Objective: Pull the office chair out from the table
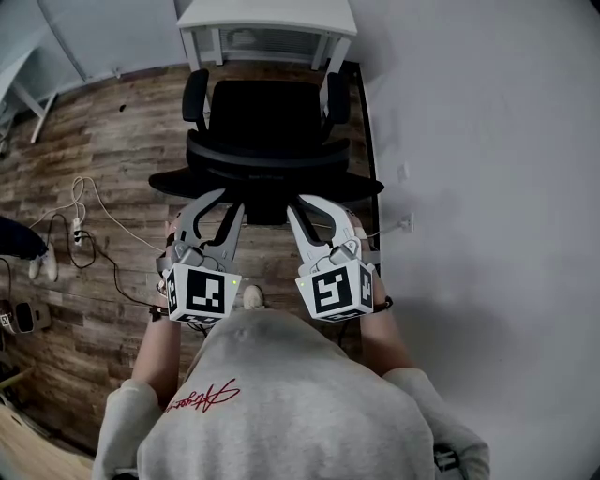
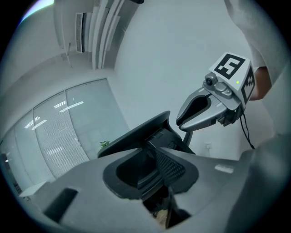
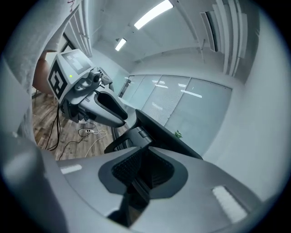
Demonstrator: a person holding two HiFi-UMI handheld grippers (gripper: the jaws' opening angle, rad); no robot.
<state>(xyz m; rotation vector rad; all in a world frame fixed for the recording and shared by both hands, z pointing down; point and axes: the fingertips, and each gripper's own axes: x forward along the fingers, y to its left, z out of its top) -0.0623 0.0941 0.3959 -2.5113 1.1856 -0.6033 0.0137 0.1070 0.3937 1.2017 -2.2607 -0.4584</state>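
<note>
In the head view a black office chair (image 1: 267, 122) stands tucked against a white table (image 1: 267, 17), its back towards me. My left gripper (image 1: 231, 201) is closed on the left part of the backrest's top edge. My right gripper (image 1: 298, 202) grips the same edge on the right. In the left gripper view the jaws (image 2: 157, 177) pinch a black mesh edge of the backrest (image 2: 136, 136), and the right gripper's marker cube (image 2: 232, 68) shows beyond. The right gripper view has its jaws (image 3: 136, 175) clamped on the backrest (image 3: 168, 136) too.
White cables and a power strip (image 1: 75, 230) lie on the wood floor to the left. A grey wall (image 1: 487, 187) with a socket (image 1: 408, 223) runs close along the chair's right side. My foot (image 1: 253, 297) is just behind the chair.
</note>
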